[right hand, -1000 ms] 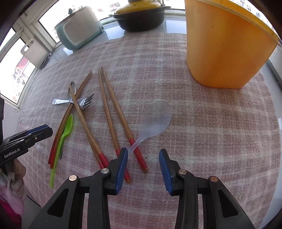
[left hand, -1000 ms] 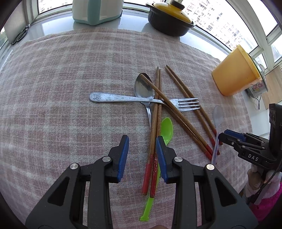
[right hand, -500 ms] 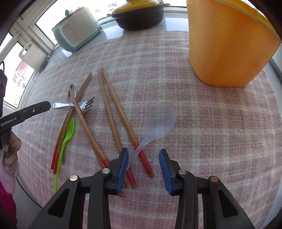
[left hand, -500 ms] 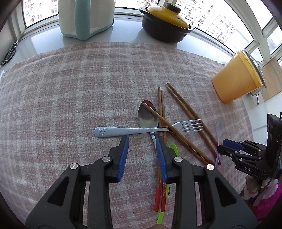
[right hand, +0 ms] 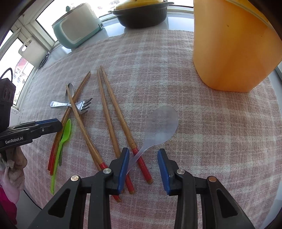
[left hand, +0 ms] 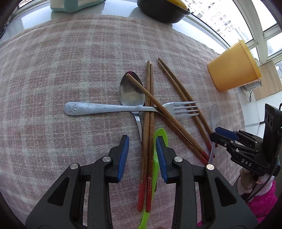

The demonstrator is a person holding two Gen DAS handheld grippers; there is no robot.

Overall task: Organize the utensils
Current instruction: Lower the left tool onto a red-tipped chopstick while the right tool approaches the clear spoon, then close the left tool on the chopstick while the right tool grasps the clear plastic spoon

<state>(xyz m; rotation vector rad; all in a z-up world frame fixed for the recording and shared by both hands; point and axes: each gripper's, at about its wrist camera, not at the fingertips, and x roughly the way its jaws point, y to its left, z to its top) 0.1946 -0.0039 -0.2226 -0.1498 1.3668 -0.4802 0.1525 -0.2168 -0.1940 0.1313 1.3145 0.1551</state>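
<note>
On the pink checked cloth (left hand: 52, 70) lies a pile: a metal fork (left hand: 109, 108) across a metal spoon (left hand: 131, 91), several red-tipped wooden chopsticks (left hand: 148, 141) and a green plastic spoon (left hand: 161, 133). My left gripper (left hand: 142, 153) is open and low over the pile, with a pair of chopsticks between its fingers, untouched. A translucent spoon (right hand: 162, 125) lies to the right, its handle resting on a chopstick (right hand: 121, 123). My right gripper (right hand: 143, 165) straddles that handle. Its jaws are closing, and the handle sits close to the left finger (right hand: 123, 165) with no pad pressing it.
A tall orange bucket (right hand: 232, 49) stands at the far right of the cloth. Behind the cloth are a teal rice cooker (right hand: 77, 30) and a black pot with a yellow lid (right hand: 141, 15). The table edge runs just below the utensils' handles (right hand: 35, 197).
My left gripper has moved right and down onto the pile, and the chopstick pair now lies between its fingers. My right gripper's jaws have narrowed a little around the translucent spoon's handle.
</note>
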